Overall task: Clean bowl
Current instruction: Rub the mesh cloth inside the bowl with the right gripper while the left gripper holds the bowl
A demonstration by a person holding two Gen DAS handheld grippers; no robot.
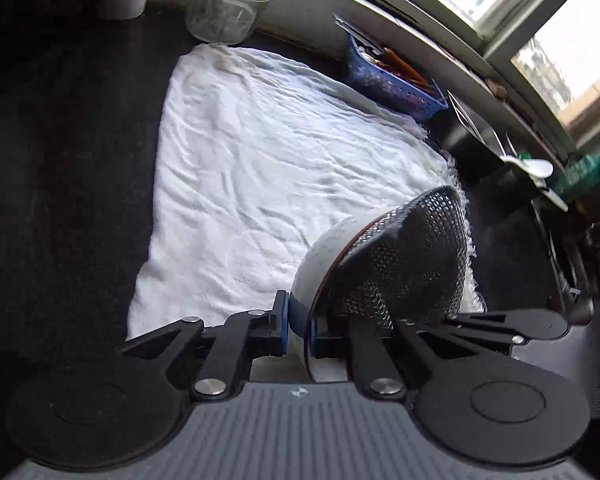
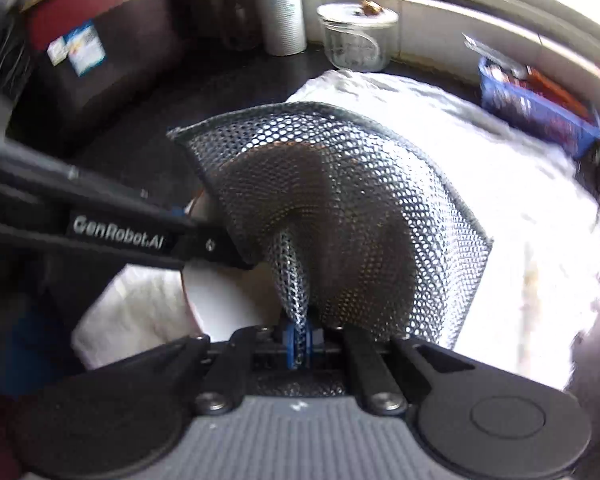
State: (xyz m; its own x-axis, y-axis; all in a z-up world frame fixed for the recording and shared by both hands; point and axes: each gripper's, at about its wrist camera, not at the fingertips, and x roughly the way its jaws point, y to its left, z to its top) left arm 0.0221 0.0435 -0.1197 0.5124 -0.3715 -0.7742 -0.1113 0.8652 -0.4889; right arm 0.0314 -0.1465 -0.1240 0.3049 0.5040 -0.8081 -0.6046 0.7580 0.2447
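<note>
**Bowl and mesh, both clamped**

Left tongs (image 1: 298, 326) grip the bowl's (image 1: 324, 256) rim at lower centre of the frame, over the towel (image 1: 260, 152). Right tongs (image 2: 299, 340) pinch the mesh cloth (image 2: 340, 208) — draped across the bowl.

Smooth white ceramic bowl (image 1: 320, 256), shiny metal mesh scrubber (image 2: 340, 216), crinkly white cloth (image 1: 260, 152).

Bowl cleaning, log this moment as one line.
left gripper: shut on bowl rim | right gripper: shut on mesh scrubber | scrubber spread over bowl | white towel underneath
</note>
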